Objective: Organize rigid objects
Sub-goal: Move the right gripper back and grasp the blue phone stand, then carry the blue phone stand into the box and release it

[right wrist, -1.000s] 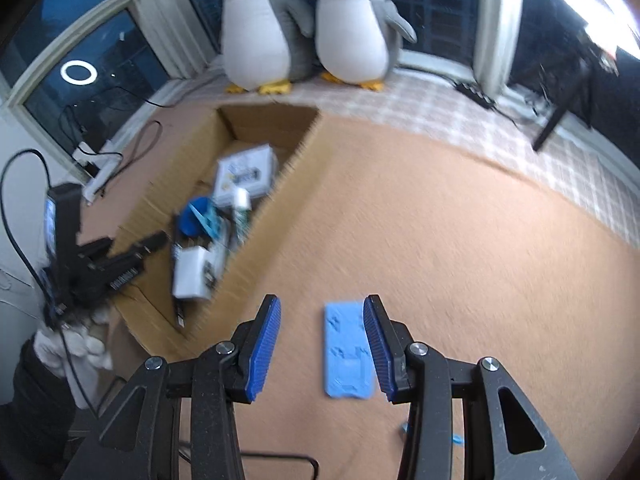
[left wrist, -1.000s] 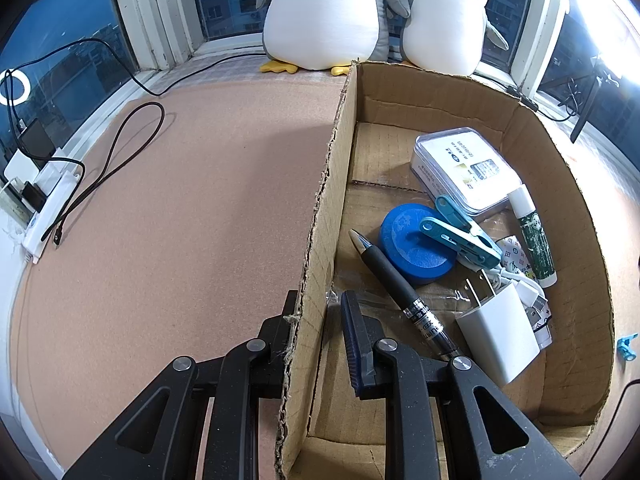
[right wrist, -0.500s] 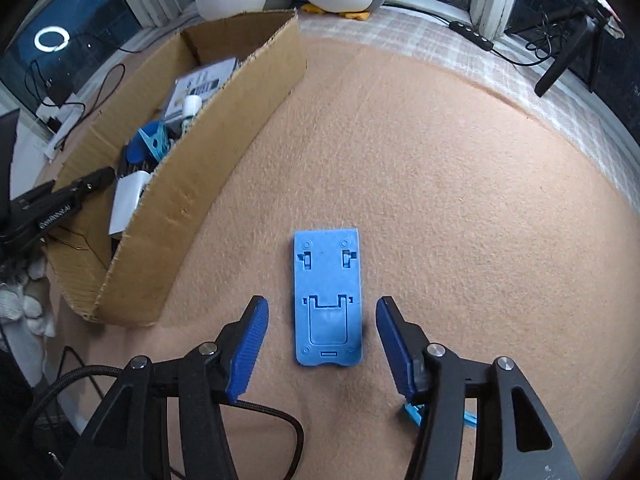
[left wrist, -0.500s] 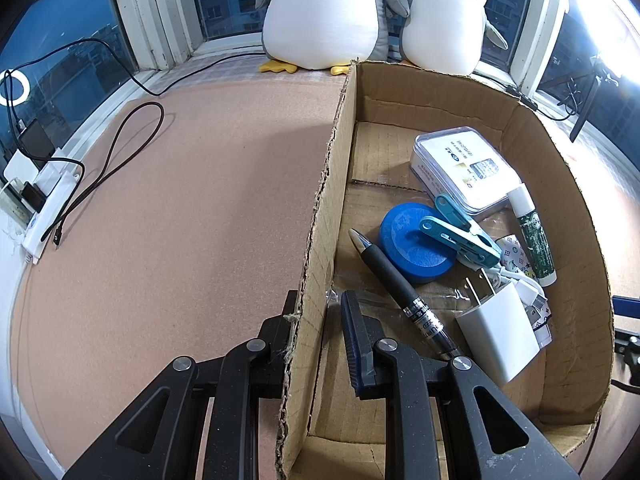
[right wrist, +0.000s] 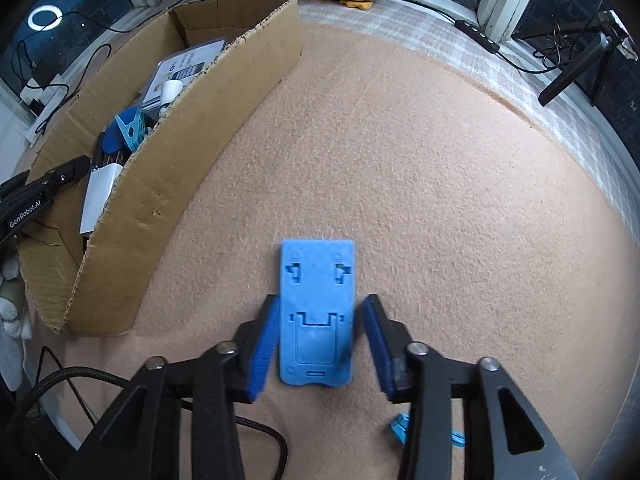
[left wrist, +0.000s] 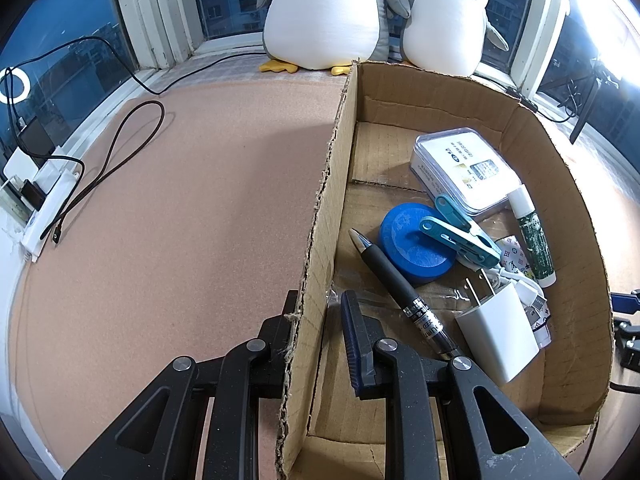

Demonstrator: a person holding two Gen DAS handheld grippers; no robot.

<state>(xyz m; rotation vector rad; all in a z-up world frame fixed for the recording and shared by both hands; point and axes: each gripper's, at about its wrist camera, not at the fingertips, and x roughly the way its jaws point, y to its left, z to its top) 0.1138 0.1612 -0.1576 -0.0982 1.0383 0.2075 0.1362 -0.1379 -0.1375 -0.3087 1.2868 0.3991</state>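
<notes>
A flat blue plastic stand [right wrist: 316, 312] lies on the tan felt mat. My right gripper [right wrist: 320, 308] points down over it with the stand's near half between its blue pads. The jaws are closing, and a gap still shows at the right pad. My left gripper [left wrist: 320, 300] is shut on the left wall of the cardboard box [left wrist: 328, 200], one finger inside and one outside. The box holds a white case [left wrist: 464, 168], a blue round lid [left wrist: 412, 248], a teal clip [left wrist: 460, 236], a pen [left wrist: 400, 288], a glue stick [left wrist: 534, 236] and a white charger [left wrist: 500, 332].
Two plush penguins [left wrist: 328, 12] stand at the window behind the box. A black cable [left wrist: 120, 152] and a power strip [left wrist: 44, 204] lie on the mat's left. A small blue piece [right wrist: 400, 428] lies under my right gripper's right finger. A dark tripod [right wrist: 576, 68] stands far right.
My right gripper came down over the blue stand, widened its jaws, then narrowed them around it. My left gripper and the box stayed put.
</notes>
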